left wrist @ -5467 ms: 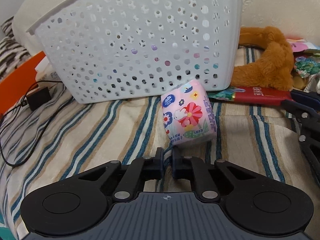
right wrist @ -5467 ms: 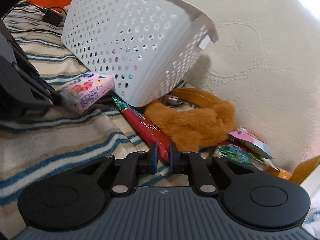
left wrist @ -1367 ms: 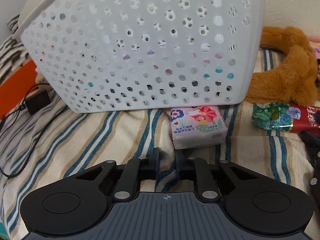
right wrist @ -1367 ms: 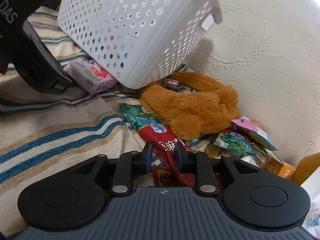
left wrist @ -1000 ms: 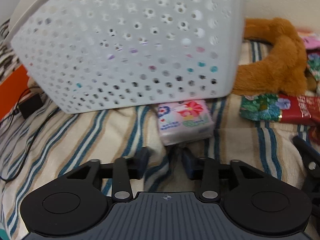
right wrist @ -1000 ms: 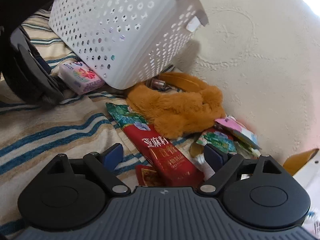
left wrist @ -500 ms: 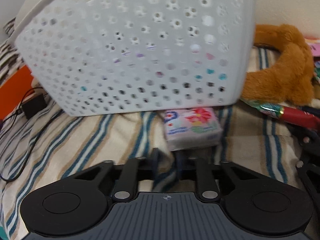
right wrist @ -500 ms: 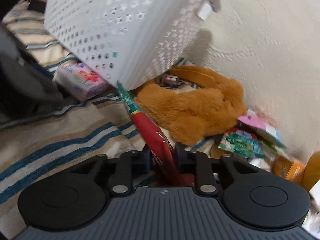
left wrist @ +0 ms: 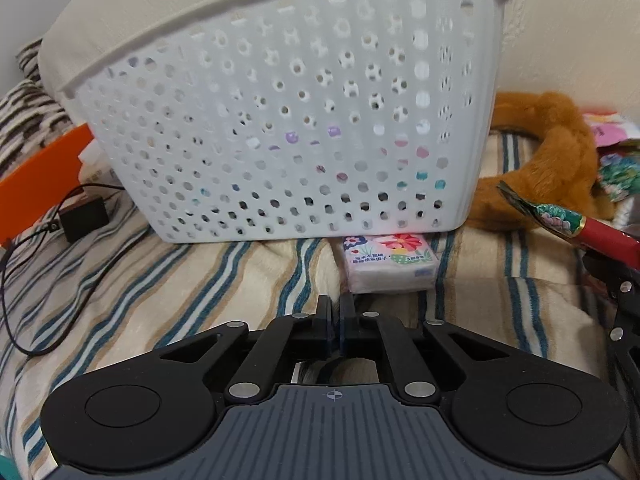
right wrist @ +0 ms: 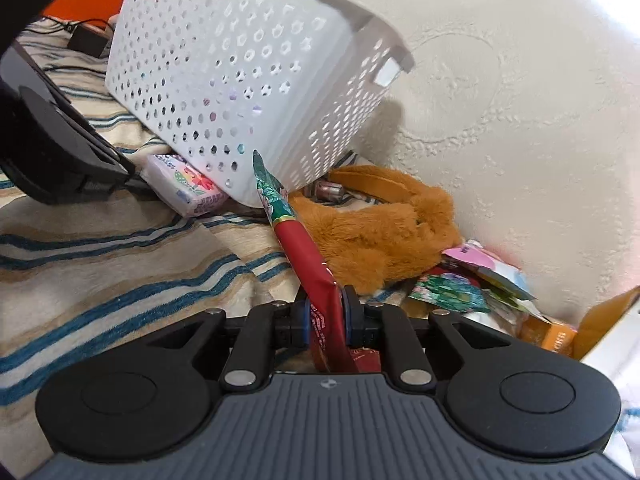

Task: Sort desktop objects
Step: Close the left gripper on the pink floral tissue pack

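Note:
A white perforated basket [left wrist: 280, 120] [right wrist: 240, 80] stands tilted on the striped blanket. A pink flowered tissue pack [left wrist: 388, 262] [right wrist: 188, 190] lies at its foot. Just short of the pack, my left gripper [left wrist: 336, 312] is shut and empty. My right gripper [right wrist: 326, 312] has its jaws closing, and the pads press a long red packet [right wrist: 308, 256] with a green flowered end. That end sticks up toward the basket. In the left wrist view the red packet [left wrist: 560, 220] hangs above the blanket at the right edge.
A brown plush toy [right wrist: 380, 232] [left wrist: 552, 160] lies by the cream pillow, right of the basket. Several small packets [right wrist: 452, 288] and an orange box [right wrist: 552, 336] sit beyond it. A black adapter [left wrist: 82, 218] with its cable and an orange board [left wrist: 36, 176] lie to the left.
The right gripper opened wide, then closed on the red packet and lifted it off the blanket. The left gripper opened partly, then shut, and drew back a little from the tissue pack.

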A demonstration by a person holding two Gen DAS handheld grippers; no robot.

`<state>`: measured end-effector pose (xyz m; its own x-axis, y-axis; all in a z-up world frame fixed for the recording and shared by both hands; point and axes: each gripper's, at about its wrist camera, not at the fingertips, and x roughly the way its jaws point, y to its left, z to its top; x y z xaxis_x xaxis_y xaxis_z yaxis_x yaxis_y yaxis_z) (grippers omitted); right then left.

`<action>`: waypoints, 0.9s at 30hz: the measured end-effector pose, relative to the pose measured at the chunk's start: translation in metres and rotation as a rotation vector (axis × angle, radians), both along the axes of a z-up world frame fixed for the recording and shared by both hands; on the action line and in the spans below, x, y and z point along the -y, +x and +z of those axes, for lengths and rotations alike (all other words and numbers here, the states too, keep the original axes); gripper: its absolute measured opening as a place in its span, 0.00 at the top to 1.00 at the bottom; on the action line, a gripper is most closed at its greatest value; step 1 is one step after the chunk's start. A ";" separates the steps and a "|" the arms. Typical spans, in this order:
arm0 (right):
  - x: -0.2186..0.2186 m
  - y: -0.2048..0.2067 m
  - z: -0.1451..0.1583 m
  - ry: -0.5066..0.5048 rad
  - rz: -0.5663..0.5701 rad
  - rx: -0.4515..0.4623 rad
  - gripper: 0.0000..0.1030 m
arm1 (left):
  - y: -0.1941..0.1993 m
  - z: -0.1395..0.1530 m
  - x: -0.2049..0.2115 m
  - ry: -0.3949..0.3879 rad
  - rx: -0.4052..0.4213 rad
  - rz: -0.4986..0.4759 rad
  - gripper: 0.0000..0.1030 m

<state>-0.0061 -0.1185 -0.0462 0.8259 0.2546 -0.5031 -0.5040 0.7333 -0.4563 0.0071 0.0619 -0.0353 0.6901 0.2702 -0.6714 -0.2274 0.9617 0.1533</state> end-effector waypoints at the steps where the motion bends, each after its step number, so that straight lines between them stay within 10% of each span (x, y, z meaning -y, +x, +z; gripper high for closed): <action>1: 0.002 -0.001 0.002 0.004 -0.005 0.005 0.84 | 0.000 0.002 -0.008 0.001 0.006 -0.003 1.00; 20: 0.012 -0.032 0.031 0.055 -0.019 0.060 0.84 | -0.038 0.037 0.019 0.029 0.045 -0.023 1.00; 27: 0.013 -0.024 0.028 0.068 -0.031 0.044 0.84 | 0.002 0.030 0.023 -0.025 0.041 0.060 0.15</action>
<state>-0.0302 -0.1320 -0.0185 0.8550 0.2612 -0.4482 -0.4611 0.7784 -0.4260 0.0094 0.0394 -0.0054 0.7001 0.2952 -0.6502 -0.2902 0.9496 0.1188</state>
